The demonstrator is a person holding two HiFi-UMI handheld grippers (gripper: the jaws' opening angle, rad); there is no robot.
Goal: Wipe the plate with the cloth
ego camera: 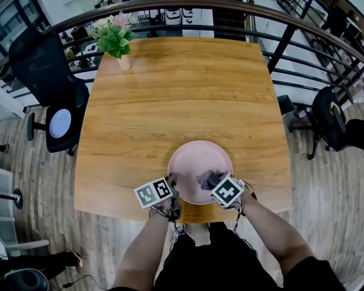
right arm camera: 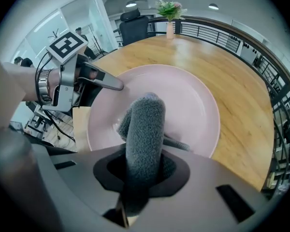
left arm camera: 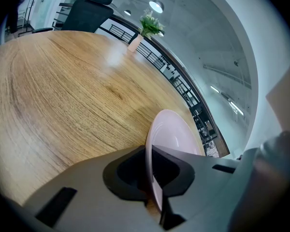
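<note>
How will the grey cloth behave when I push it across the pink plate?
Probably floppy: the cloth bunches and folds where the right hand-held gripper pinches it, so it will likely drag and crumple. Its fuzzy pile looks grippy, not slippery. It seems light; the plate, pinched at its rim by the left hand-held gripper, should hold against it.

You will find no readable word, number, brand or label anywhere in these views. The only printed marks are the black-and-white square patterns on the marker cube [ego camera: 153, 193] of your left gripper [ego camera: 171, 180] and the marker cube [ego camera: 226, 190] of your right gripper [ego camera: 205, 179]. Both sit at the near rim of the pink plate [ego camera: 200, 153]. They are block patterns only, with no letters or digits.
</note>
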